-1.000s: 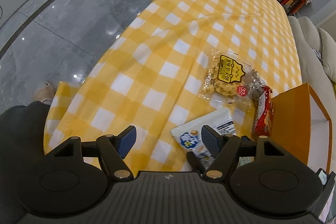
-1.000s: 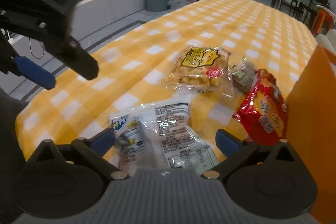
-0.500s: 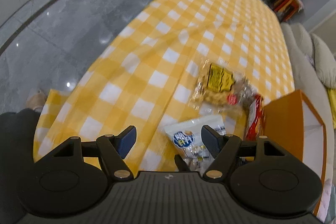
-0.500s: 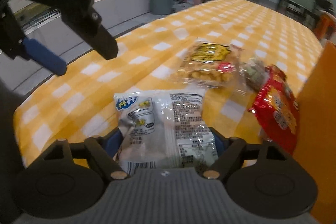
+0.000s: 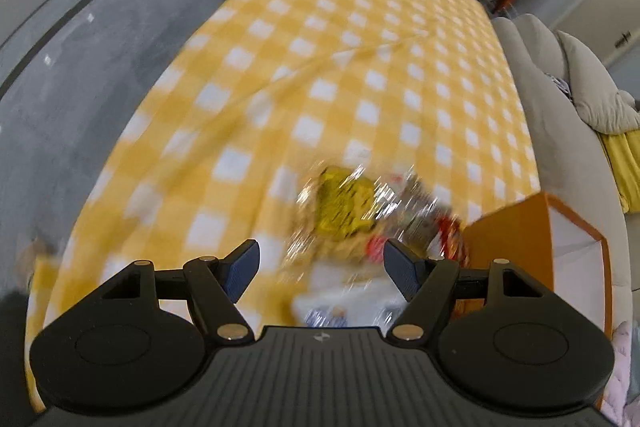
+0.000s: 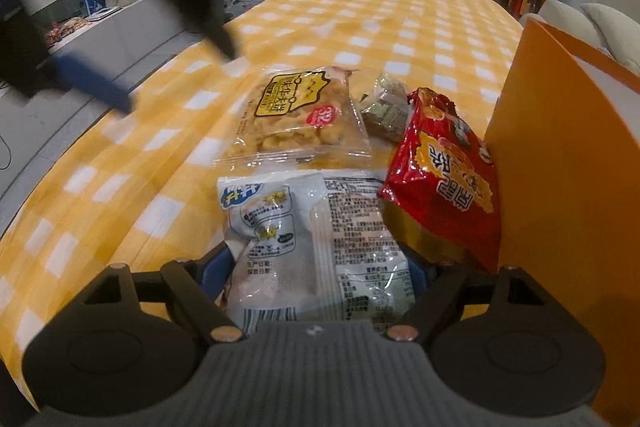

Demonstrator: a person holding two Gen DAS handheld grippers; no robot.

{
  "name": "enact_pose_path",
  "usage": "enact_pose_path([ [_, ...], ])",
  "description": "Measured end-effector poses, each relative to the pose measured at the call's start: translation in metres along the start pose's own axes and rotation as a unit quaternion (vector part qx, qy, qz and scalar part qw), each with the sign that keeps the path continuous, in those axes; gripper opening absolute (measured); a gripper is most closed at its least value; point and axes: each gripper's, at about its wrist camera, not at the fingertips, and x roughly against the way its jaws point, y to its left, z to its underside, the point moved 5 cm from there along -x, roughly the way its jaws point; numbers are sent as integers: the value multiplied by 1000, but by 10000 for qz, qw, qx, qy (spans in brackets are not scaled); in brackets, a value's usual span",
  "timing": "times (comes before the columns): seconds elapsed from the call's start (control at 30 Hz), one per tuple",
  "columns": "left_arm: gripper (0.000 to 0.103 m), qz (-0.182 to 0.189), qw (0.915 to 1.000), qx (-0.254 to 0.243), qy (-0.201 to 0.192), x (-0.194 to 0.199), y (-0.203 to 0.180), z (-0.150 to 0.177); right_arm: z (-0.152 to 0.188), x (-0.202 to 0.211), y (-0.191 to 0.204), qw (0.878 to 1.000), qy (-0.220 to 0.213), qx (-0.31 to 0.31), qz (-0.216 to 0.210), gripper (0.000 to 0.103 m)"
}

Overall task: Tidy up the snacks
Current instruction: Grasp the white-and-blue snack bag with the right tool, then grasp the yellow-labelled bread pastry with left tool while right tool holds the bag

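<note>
Right wrist view: the right gripper (image 6: 316, 267) points down at the yellow-checked tablecloth (image 6: 360, 15), its blue pads clamped on both side edges of a white snack packet (image 6: 312, 239) at lower centre. A second ago its jaws stood wider, on either side of the packet; they have been closing onto it. Just above the packet lies a clear bag of yellow puffs (image 6: 296, 119), and to the right a red snack bag (image 6: 444, 171) leans against the orange box (image 6: 560, 155). A small greenish packet (image 6: 386, 107) sits between the puff bag and the red one.

The left gripper (image 6: 132, 67) hangs blurred in the upper left, above the cloth and farther right than before. In the left wrist view, the left gripper (image 5: 320, 269) has its jaws spread with nothing between them; they have just opened slightly. The snacks, earlier right of centre, are now a blurred heap between the pads, and the orange box (image 5: 516, 247) sits at lower right.
</note>
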Motion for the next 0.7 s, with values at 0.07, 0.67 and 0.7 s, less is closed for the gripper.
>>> enact_pose_path([
  [0.07,89,141,9996,-189,-135,-14,-16,-7,0,-2,0,10000,-6,35,-43,81],
  [0.67,96,-858,9915,-961,165,-105,-31,-15,1,-4,-2,9999,-72,97,-82,82],
  [0.7,89,-838,9913,-1009,113,-104,-31,-13,1,-4,-2,9999,-79,97,-77,82],
])
